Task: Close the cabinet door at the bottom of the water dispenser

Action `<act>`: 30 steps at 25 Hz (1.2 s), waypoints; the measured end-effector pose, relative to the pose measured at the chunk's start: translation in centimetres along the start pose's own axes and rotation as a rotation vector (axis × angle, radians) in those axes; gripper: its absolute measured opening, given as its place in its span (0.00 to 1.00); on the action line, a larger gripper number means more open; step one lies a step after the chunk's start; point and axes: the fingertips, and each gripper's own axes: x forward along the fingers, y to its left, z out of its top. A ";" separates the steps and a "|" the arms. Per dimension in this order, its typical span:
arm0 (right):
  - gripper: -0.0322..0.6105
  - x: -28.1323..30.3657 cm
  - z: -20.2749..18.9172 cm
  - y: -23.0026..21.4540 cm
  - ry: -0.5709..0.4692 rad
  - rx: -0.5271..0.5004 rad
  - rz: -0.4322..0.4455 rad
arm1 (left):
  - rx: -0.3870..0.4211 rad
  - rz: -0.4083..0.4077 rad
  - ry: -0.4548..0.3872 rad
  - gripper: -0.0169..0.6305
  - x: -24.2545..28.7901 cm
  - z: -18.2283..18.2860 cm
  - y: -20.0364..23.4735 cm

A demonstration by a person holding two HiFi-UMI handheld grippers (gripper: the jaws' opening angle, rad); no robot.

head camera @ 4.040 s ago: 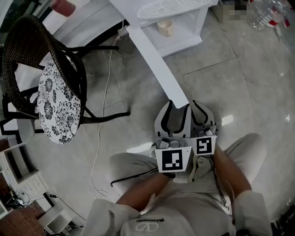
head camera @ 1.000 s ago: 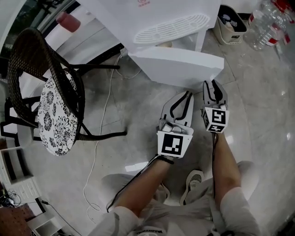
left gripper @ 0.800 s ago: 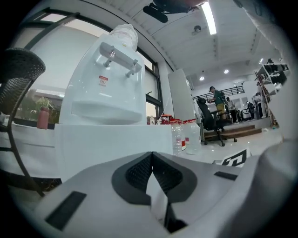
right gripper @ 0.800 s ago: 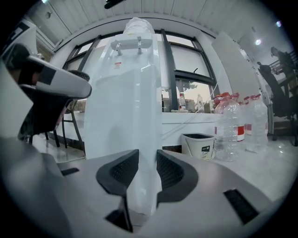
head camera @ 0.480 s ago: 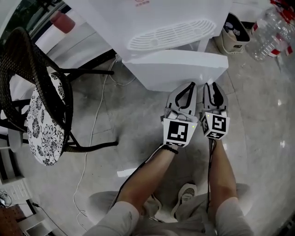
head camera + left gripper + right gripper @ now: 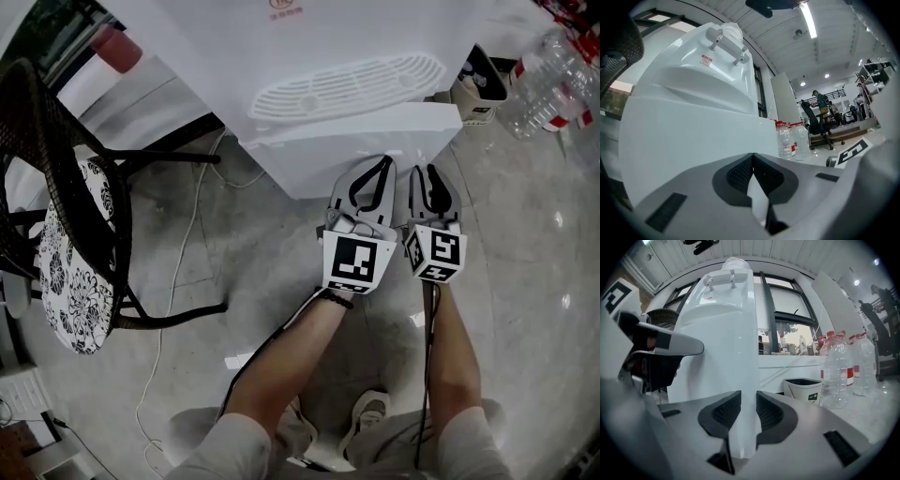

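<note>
Jaws on the left gripper [image 6: 381, 163] are pressed together with nothing between them, tips against the white cabinet door [image 6: 328, 145] at the foot of the water dispenser [image 6: 309, 37]. The right gripper [image 6: 427, 171] sits just beside it. Its jaws are about half apart and have just been closing. In the right gripper view the door's free edge seems to stand in the gap. Whether the pads touch it I cannot tell.

The door looks almost flat against the dispenser, so the task seems nearly done, with only a last push left.

Several things could go wrong from here:
- If the right jaws straddle that edge, they could be caught between door and frame, or hold the door off its catch.
- The closed left tips could skid across the smooth panel, and the door might bounce back open.
- Too hard a push may shove the whole dispenser back, straining the cord [image 6: 178, 272] on the floor.
</note>
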 end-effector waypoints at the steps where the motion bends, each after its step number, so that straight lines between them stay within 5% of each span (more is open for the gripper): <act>1: 0.22 0.1 0.0 -0.1 -0.003 0.005 -0.005 | 0.003 0.000 0.000 0.04 0.1 0.1 0.2; 6: 0.13 1.2 1.8 1.2 -0.054 -0.007 0.021 | 0.030 0.000 0.009 0.04 0.8 0.1 1.0; 21: 0.13 4.0 4.3 4.0 -0.088 -0.014 0.055 | 0.000 0.029 0.018 0.04 0.6 -0.2 3.5; 30: 0.09 0.1 6.6 2.5 -0.112 0.131 -0.042 | -0.004 0.081 -0.002 0.04 -2.0 2.2 3.6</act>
